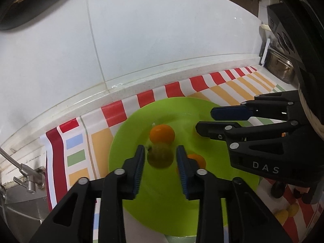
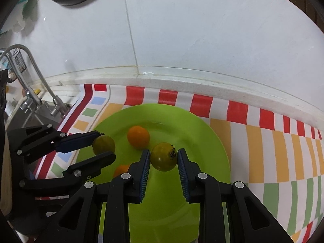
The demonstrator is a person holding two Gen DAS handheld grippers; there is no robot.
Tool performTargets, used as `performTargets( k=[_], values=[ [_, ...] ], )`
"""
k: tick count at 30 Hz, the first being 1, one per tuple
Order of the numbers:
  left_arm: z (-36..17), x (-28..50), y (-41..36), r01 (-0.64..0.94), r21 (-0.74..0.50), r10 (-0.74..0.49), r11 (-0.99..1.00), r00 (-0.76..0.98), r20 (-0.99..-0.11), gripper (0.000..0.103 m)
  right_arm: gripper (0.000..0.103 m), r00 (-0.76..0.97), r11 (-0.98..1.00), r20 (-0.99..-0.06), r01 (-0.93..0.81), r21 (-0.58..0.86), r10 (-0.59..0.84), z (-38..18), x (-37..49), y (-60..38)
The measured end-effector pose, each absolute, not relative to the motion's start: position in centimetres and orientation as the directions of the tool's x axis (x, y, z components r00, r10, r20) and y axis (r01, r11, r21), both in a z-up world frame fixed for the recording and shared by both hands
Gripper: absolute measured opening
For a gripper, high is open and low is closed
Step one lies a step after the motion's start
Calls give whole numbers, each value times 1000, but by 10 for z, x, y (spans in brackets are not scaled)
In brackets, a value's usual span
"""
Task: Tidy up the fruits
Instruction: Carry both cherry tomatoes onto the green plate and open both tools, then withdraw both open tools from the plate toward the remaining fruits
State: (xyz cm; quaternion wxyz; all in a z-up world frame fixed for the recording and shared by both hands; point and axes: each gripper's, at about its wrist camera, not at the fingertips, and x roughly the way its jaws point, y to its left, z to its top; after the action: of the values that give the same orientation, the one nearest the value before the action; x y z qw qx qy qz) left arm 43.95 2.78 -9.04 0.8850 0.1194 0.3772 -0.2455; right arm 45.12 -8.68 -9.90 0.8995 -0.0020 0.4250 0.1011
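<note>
A greenish-yellow fruit (image 2: 164, 157) sat between the two fingers of the right claw (image 2: 164, 158), above the middle of a green plate (image 2: 202, 133). The fingers stood just beside its flanks, but I could not tell whether they pressed on it. A second greenish fruit (image 1: 160, 156) lay between the fingers of the left claw (image 1: 160, 158), blurred in the left wrist view; in the right wrist view its fingers sat above and below that fruit (image 2: 103, 144), seemingly gripping it near the plate's 9 o'clock edge.

An orange fruit (image 2: 138, 137) rested on the plate at about 11 o'clock from the right claw's fruit, apart from it. Another orange fruit (image 2: 121, 170) lay lower at 8 o'clock, partly hidden by the right claw's finger.

The plate sat on a striped cloth (image 2: 263, 141) of red, orange, green and blue blocks, spread over the surface (image 2: 182, 83) below a white tiled wall (image 2: 202, 30). A tap (image 2: 30, 64) rose at 9 o'clock over a sink. Two small yellow things (image 1: 286, 216) lay on the cloth at 4 o'clock in the left wrist view.
</note>
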Motion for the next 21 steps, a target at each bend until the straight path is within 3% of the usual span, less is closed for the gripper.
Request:
performTargets(
  k=[3,10,21],
  values=[
    [-86,436,31,514,12,-348,858,597,-723,43,42,625,982,-760,-166,91,176,-97,448,-91],
    [-62,405,43,469,51,-301,881,642,-705,48,42,677,983,-716,-160,85,172,-76,415,-97],
    [-10,335,53,437,34,-323,899,712,-623,57,42,763,978,-612,-178,108,206,-28,339,-100]
  ],
)
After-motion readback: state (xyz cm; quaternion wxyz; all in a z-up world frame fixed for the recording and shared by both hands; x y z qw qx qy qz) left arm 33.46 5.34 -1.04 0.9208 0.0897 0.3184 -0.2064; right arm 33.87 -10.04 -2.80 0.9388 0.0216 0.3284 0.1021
